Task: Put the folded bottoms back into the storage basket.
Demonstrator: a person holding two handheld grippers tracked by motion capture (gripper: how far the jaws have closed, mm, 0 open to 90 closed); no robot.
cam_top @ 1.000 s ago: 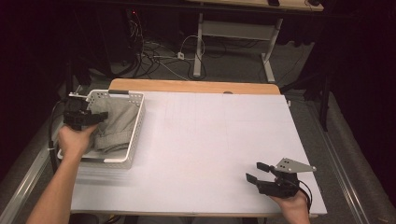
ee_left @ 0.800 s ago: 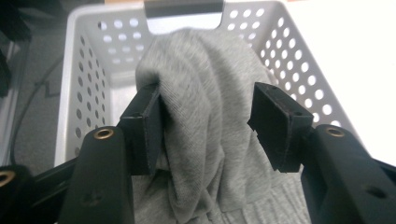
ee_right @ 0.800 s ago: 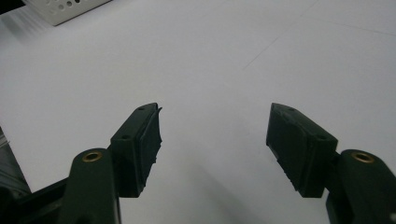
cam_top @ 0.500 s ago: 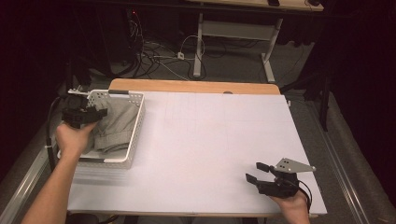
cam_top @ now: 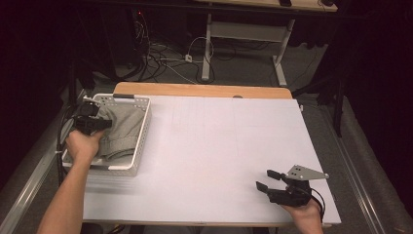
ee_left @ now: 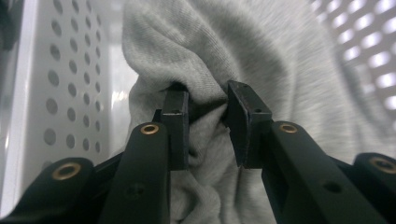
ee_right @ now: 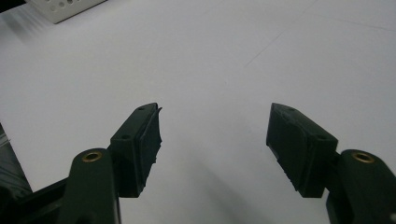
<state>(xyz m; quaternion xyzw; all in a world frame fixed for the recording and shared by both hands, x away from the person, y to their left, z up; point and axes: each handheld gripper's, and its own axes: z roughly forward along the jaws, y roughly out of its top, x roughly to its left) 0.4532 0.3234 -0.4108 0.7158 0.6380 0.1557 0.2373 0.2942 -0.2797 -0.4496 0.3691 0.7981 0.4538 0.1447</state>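
A grey cloth (cam_top: 124, 129) lies bunched in a white perforated basket (cam_top: 141, 141) at the table's left edge. My left gripper (cam_top: 92, 122) reaches into the basket from its left side. In the left gripper view its jaws have just been closing, and the left gripper (ee_left: 208, 100) now pinches a fold of the grey cloth (ee_left: 261, 46) between its pads, with the basket wall (ee_left: 70, 70) behind. My right gripper (cam_top: 264, 179) rests near the table's front right corner. In its own view the right gripper (ee_right: 215, 121) stands open over the bare white tabletop (ee_right: 210, 56).
The white tabletop (cam_top: 219, 131) spreads wide between the basket and the right hand. A wooden strip (cam_top: 204, 90) runs along the far edge. Beyond it are a desk frame and loose cables (cam_top: 214, 44) on the floor. The basket's corner (ee_right: 60, 9) peeks into the right gripper view.
My left hand has shifted a little toward the basket's left side and sunk lower into it. The right hand and its gripper have kept still.
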